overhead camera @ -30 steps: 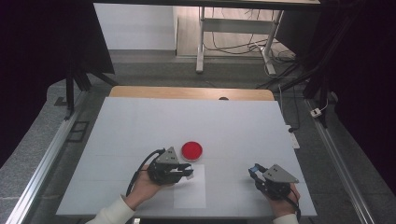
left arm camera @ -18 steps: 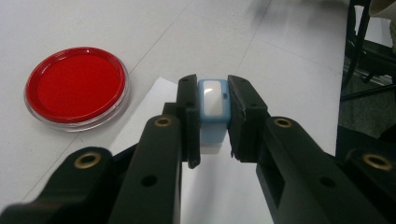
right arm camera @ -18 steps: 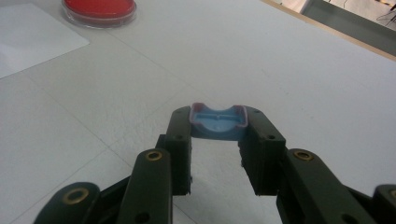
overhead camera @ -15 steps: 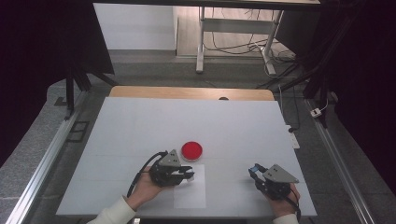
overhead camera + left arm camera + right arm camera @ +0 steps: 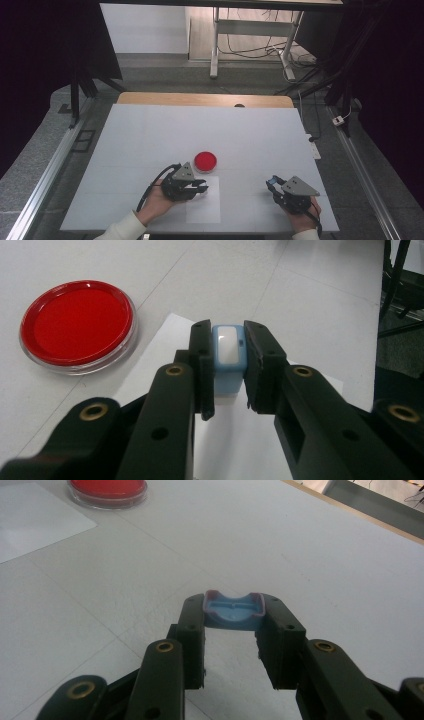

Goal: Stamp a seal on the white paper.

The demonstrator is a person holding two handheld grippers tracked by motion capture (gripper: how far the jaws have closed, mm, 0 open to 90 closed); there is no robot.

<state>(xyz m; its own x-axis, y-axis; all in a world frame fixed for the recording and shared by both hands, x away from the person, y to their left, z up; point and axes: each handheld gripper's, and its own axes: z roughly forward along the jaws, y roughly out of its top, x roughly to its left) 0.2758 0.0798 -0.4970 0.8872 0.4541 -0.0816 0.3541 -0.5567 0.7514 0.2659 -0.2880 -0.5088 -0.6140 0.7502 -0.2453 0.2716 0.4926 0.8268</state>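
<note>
A light blue stamp body (image 5: 228,357) with a white face sits clamped between the jaws of my left gripper (image 5: 229,347), held over a white sheet of paper (image 5: 235,440). In the high view the left gripper (image 5: 202,187) is over the paper's (image 5: 204,212) left part, just below the red ink pad dish (image 5: 205,161). That round red ink pad (image 5: 77,325) lies to the upper left in the left gripper view. My right gripper (image 5: 233,607) is shut on a blue cap (image 5: 233,611), low over the table; in the high view it (image 5: 272,184) is at the front right.
The white table top (image 5: 250,135) has a wooden strip along its far edge (image 5: 205,99). Metal rails run along both sides. The red dish (image 5: 107,491) and a corner of the paper (image 5: 35,520) appear far off in the right gripper view.
</note>
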